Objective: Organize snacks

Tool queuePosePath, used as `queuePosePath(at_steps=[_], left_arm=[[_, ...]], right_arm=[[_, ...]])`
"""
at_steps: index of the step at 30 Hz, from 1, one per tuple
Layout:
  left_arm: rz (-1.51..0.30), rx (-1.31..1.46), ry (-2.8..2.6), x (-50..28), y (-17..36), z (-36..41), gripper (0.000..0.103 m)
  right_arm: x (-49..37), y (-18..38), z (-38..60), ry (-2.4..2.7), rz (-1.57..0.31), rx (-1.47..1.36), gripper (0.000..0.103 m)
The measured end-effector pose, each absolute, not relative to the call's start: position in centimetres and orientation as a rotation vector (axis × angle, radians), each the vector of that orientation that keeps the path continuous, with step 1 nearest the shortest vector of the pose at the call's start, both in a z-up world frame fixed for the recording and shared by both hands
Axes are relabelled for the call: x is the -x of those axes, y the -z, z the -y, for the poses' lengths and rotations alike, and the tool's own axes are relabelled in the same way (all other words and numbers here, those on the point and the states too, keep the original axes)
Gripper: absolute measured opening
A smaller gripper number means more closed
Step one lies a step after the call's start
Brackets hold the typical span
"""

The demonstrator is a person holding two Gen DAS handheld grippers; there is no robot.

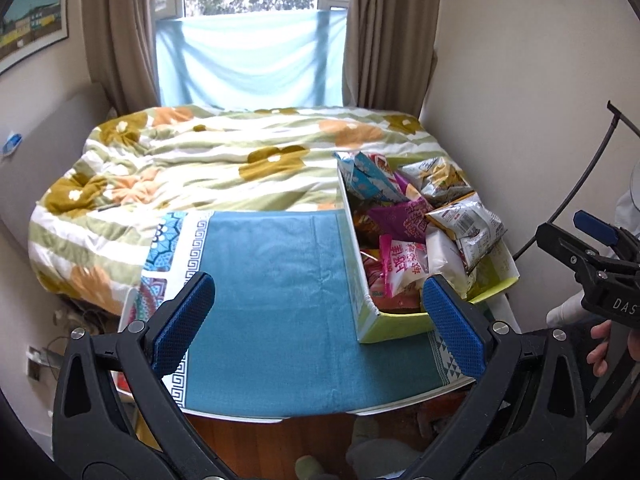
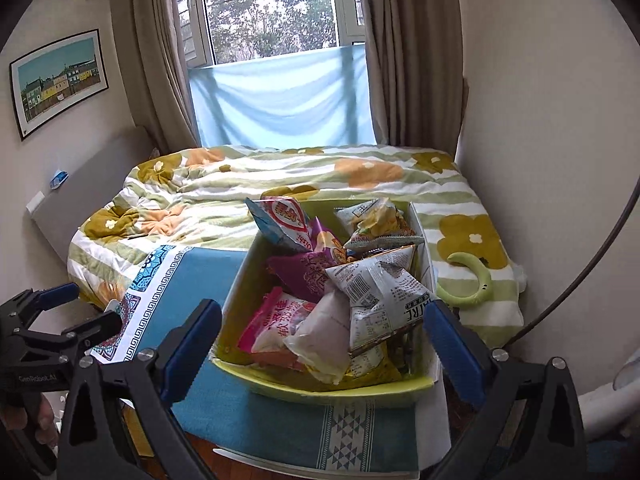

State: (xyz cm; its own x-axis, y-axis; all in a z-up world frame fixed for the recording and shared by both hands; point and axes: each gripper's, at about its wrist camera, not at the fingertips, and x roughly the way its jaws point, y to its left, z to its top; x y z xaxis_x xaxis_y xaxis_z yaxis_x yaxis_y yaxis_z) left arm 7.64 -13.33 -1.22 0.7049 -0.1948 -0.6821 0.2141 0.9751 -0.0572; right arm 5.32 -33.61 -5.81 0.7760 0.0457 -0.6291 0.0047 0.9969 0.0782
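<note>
A yellow-green cardboard box [image 2: 332, 394] full of snack bags stands on the right side of a blue cloth [image 1: 272, 292]; it also shows in the left wrist view [image 1: 400, 326]. On top lie a white-and-grey bag [image 2: 384, 292], a purple bag [image 2: 308, 274], a pink bag [image 2: 272, 320] and a blue bag [image 2: 280, 220]. My left gripper [image 1: 318, 320] is open and empty above the cloth, left of the box. My right gripper [image 2: 322, 344] is open and empty, just in front of the box.
A bed with a flowered quilt [image 1: 192, 164] lies behind the cloth-covered table. A green crescent-shaped object [image 2: 476, 280] lies on the quilt right of the box. Walls close in on both sides, with a window and curtains behind. A dark cable [image 1: 580, 184] curves at the right.
</note>
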Motion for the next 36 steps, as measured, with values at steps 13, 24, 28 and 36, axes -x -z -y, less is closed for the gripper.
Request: queuePosePath(at_steps=[13,24,28,36], left_arm=[[-0.62,-0.04,0.168,-0.7,-1.0,6.7,0.103],[-0.603,-0.012,0.156,0.1,-1.1,5.0,0.103],[-0.599,-0.019,0.153,0.0,-1.2,5.3,0.103],[-0.602,-0.025,0.152,-0.2,-1.1,5.7,0.103]], right_arm=[[1.5,4.1,26.3,0.106,-0.638,-0.027,0.101],[2.6,4.1,24.5,0.109,-0.615,-0.051,0.101],[2.6,4.0,24.5,0.112,-0.61,-0.052,0.101],[2.5,3.8,24.6,0.112,-0.606,-0.055,0.101]])
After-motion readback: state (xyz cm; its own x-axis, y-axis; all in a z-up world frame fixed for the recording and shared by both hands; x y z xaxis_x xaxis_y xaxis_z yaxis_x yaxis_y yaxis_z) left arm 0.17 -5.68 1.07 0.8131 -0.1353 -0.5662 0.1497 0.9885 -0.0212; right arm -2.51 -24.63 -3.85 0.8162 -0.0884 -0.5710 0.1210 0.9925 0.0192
